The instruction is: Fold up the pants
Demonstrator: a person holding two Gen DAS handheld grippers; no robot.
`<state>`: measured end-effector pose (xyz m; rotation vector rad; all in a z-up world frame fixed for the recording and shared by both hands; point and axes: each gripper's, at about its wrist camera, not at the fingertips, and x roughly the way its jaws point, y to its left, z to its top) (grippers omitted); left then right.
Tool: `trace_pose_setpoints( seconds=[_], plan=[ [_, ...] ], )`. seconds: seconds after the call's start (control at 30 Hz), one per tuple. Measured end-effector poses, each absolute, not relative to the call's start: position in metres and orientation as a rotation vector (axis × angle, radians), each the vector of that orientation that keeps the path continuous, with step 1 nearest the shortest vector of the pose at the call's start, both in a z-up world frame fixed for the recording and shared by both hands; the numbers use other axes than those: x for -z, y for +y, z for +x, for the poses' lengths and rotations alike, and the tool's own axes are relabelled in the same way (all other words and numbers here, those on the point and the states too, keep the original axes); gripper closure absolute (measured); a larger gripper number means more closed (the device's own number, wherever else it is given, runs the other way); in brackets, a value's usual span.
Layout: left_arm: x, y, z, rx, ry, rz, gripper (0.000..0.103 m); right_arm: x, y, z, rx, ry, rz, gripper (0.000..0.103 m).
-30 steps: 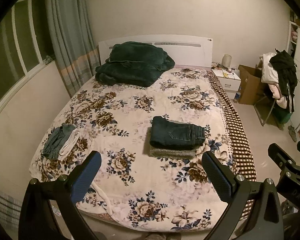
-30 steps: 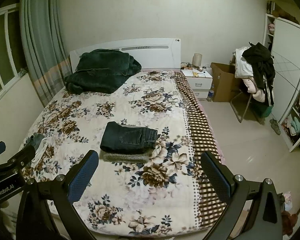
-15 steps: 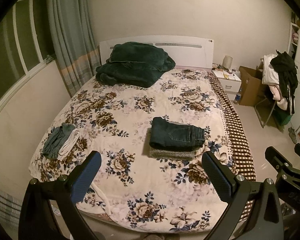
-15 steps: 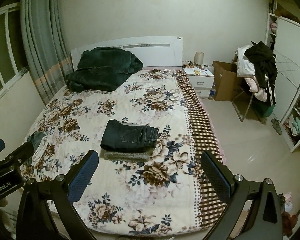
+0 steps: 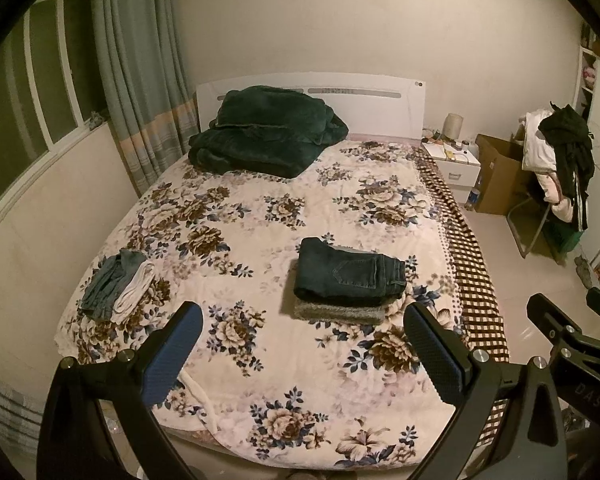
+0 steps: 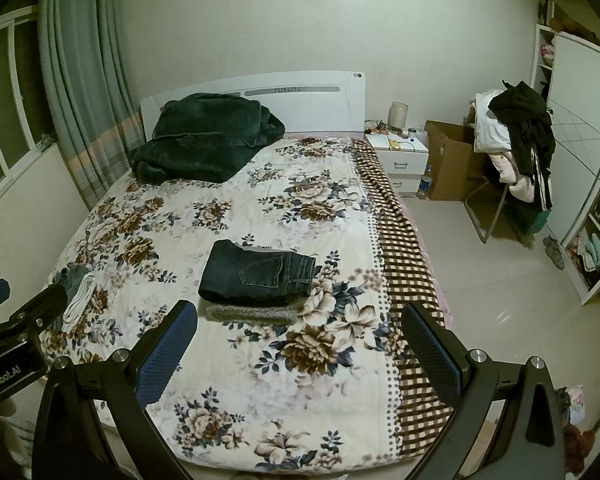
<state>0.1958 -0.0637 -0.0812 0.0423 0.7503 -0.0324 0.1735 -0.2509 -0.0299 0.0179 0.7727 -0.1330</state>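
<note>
Folded dark pants (image 5: 350,278) lie mid-frame on a grey folded garment (image 5: 338,312) on the floral bed (image 5: 260,208). A small clothes heap (image 5: 116,286) sits at left, a green blanket (image 5: 268,136) up top. Left tongs (image 5: 304,344) and right tongs (image 6: 300,340) gape wide, empty. Both views have barely shifted since earlier.

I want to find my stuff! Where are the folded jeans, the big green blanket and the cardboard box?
folded jeans (image 5: 350,276): left wrist view, on the back pocket.
big green blanket (image 5: 266,132): left wrist view, middle of the pile.
cardboard box (image 6: 450,168): right wrist view, on its front side.
</note>
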Motion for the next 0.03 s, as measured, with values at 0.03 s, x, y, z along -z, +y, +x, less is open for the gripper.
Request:
trace_pose_setpoints(
  seconds=[0.03],
  plan=[
    [0.0820, -0.0657, 0.1954, 0.030, 0.751, 0.042, 0.000, 0.0298, -0.2510, 0.1735, 0.134, 0.773, 0.018, 0.000]
  ],
)
